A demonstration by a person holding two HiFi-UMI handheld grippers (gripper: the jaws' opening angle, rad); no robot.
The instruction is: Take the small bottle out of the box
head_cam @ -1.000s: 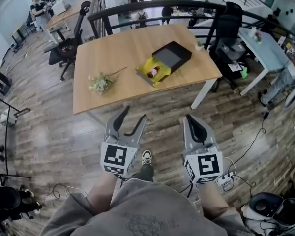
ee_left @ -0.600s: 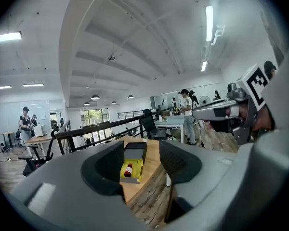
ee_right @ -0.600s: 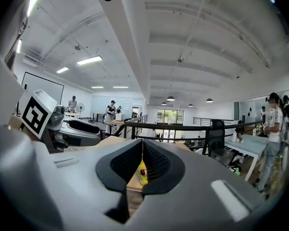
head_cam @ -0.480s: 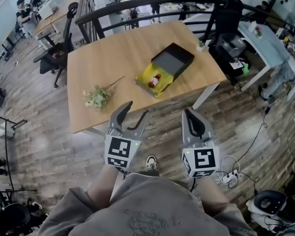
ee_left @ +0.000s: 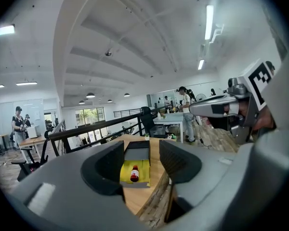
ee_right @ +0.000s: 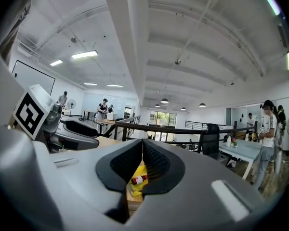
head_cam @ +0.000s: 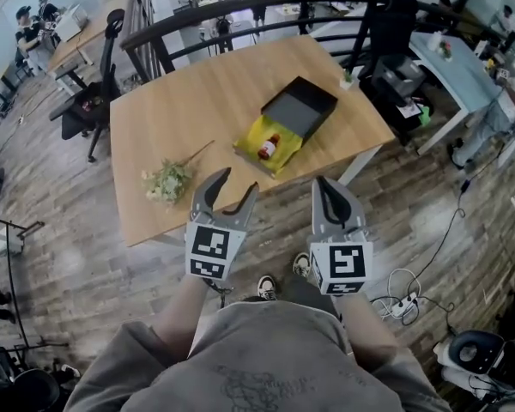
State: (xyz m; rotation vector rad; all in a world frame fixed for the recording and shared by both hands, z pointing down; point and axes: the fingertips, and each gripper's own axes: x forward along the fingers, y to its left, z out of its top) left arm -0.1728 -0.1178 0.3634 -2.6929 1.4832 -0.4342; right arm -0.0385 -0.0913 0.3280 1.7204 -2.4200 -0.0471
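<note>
A small red bottle (head_cam: 269, 147) lies on the yellow lining of an open box (head_cam: 259, 136), whose black lid (head_cam: 301, 106) is folded back, on the wooden table (head_cam: 206, 93). Both grippers hover short of the table's near edge, well apart from the box. My left gripper (head_cam: 237, 184) is open and holds nothing; between its jaws I see the bottle (ee_left: 134, 173) in the box (ee_left: 142, 170) far ahead. My right gripper (head_cam: 326, 183) is shut and holds nothing; the bottle (ee_right: 138, 179) shows under its jaws (ee_right: 142, 153).
A bunch of dried flowers (head_cam: 166, 181) lies on the table's near left. A black railing (head_cam: 240, 11) runs behind the table. Office chairs (head_cam: 90, 93), other desks (head_cam: 463, 67) and people stand around. Cables and a power strip (head_cam: 403, 303) lie on the floor at right.
The table and box have come closer in the head view. Both grippers have moved forward toward the table's near edge, the left still open and the right still shut.
</note>
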